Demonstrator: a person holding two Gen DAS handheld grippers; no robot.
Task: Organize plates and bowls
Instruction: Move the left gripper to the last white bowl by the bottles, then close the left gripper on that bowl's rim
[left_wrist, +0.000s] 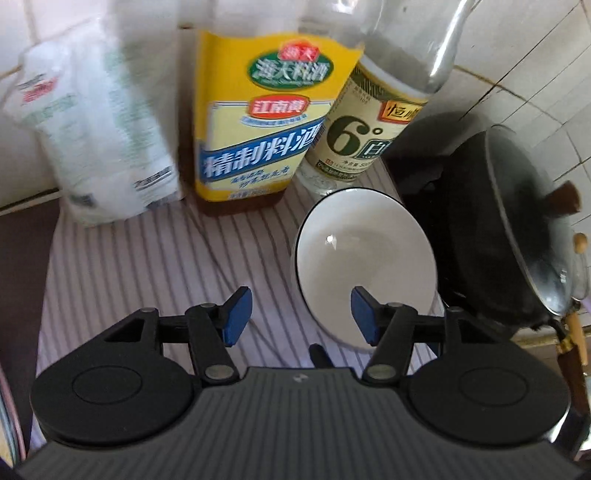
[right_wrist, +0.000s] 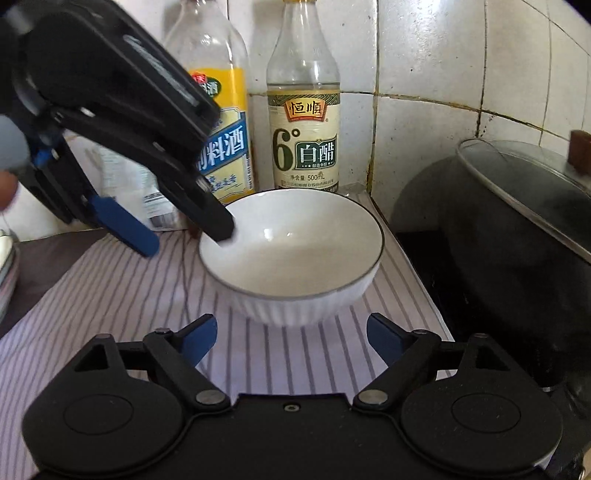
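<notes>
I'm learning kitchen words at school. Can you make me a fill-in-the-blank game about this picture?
1. The white bowl sits on a ____ cloth.
2. The big number on the white vinegar bottle is ____.
3. The cooking wine bottle has a mostly ____ label.
4. The black wok is covered by a ____ lid.

Missing words: striped; 6; yellow; glass

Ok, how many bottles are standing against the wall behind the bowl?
2. The cooking wine bottle with the yellow label stands on the left, partly hidden by the left gripper; the white vinegar bottle stands right of it, near the corner. The gripper may hide others.
</notes>
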